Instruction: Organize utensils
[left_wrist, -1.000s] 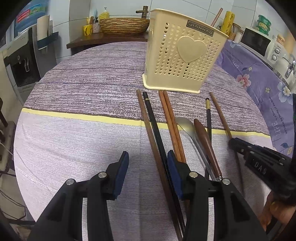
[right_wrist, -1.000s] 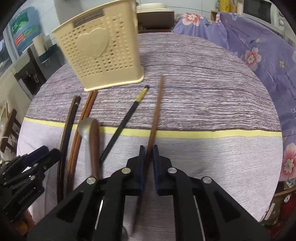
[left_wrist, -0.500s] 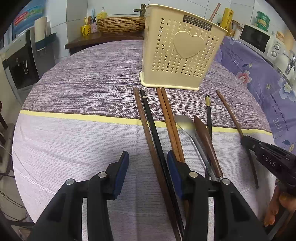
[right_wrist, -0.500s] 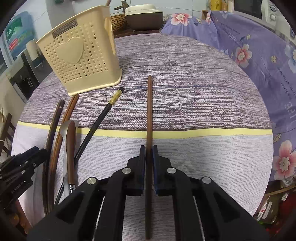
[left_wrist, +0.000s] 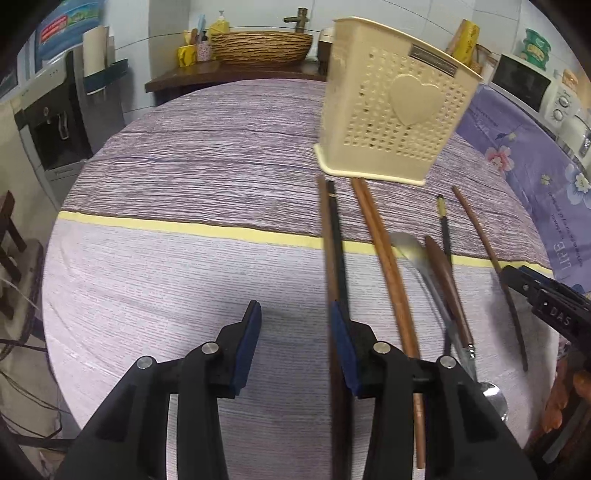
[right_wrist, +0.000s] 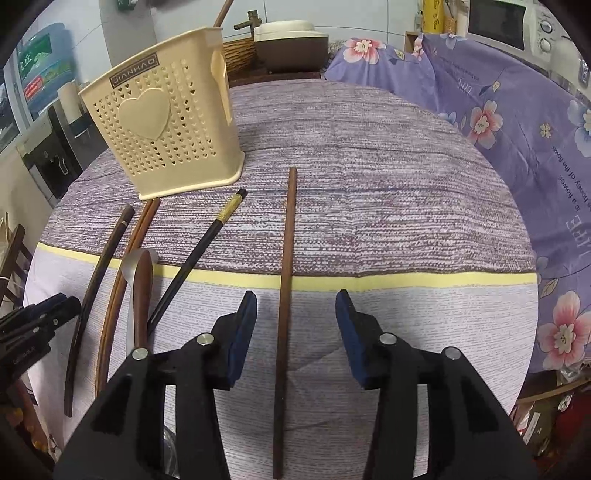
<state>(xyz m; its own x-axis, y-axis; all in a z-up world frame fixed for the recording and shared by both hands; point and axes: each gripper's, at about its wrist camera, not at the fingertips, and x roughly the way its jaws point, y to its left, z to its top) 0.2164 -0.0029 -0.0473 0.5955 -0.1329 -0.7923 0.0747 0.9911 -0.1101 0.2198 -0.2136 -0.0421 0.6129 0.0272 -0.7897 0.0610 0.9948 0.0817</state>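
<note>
Cream plastic utensil holder (right_wrist: 168, 127), pierced with small hearts, stands upright on the round table (right_wrist: 369, 184) ahead and to the left of the right gripper (right_wrist: 295, 325). Right view only: its jaws are opening and wide apart, pads clear of the single brown chopstick (right_wrist: 286, 295) that lies flat between them, pointing straight ahead. Left of that gripper: a black chopstick with a gold band (right_wrist: 199, 254), a spoon with a wooden handle (right_wrist: 142, 288), a pair of reddish chopsticks (right_wrist: 122, 288) and a dark curved chopstick (right_wrist: 96, 291), with the left gripper's black body at the frame edge.

Left view only: the left gripper (left_wrist: 295, 332) has its jaws closing but still well apart, nothing between them. A dark brown chopstick and a black chopstick (left_wrist: 338, 258) run just beside its right pad; contact cannot be told. Holder (left_wrist: 395, 110) sits ahead and to the right, blurred. Right gripper body (left_wrist: 554, 306) shows at the far right, over the single chopstick's near end.

Open room: bare cloth ahead and left of the left gripper; bare cloth ahead and right of the right gripper up to the table rim.

Surface: striped lilac tablecloth with one yellow band (left_wrist: 184, 229). Room: wicker basket (left_wrist: 262, 46) on a dark shelf, microwave (left_wrist: 524, 83), purple floral cover (right_wrist: 498, 122), water dispenser (left_wrist: 48, 122).
</note>
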